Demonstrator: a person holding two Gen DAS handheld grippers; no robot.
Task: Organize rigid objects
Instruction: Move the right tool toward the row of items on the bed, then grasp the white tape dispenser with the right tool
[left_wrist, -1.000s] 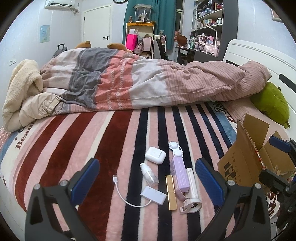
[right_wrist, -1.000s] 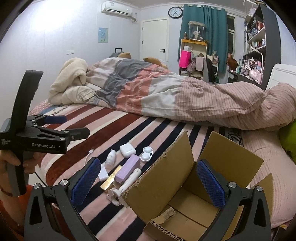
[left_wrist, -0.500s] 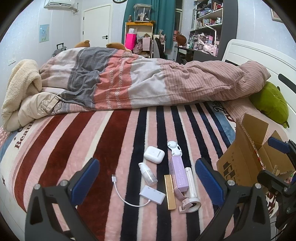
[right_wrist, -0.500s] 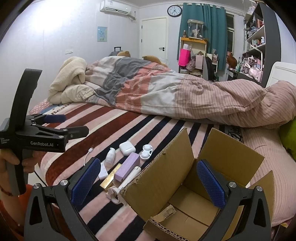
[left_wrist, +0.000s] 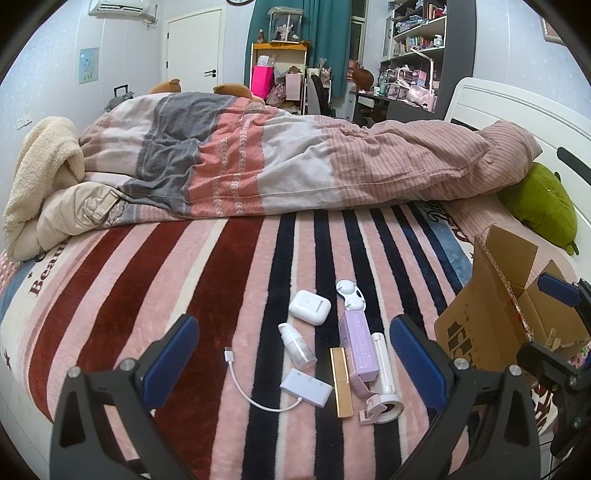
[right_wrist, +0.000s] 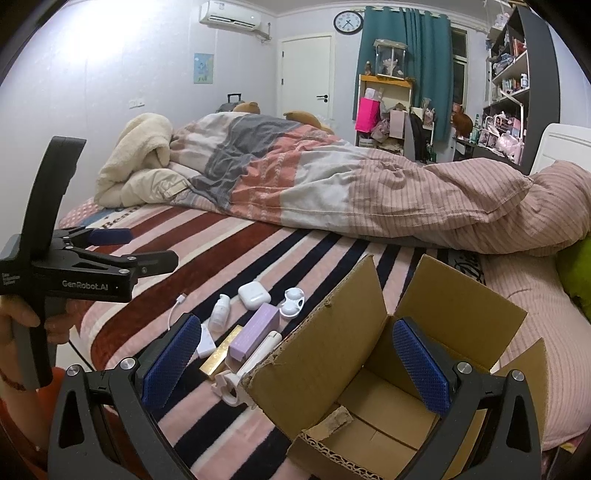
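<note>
Small items lie together on the striped blanket: a white earbud case, a small clear pump bottle, a white adapter with a cable, a gold bar, a lilac box, a white tube with a ring holder and a white lens case. My left gripper is open and empty, held above them. An open cardboard box stands to their right. My right gripper is open and empty over the box's left flap.
A bunched striped duvet lies across the far side of the bed, with a cream fleece at the left. A green plush lies by the white headboard at the right. Shelves and a desk stand behind the bed.
Both views have shifted slightly: the items and box sit a little higher and farther from the cameras. Nothing on the bed has moved, and both grippers stay open.
</note>
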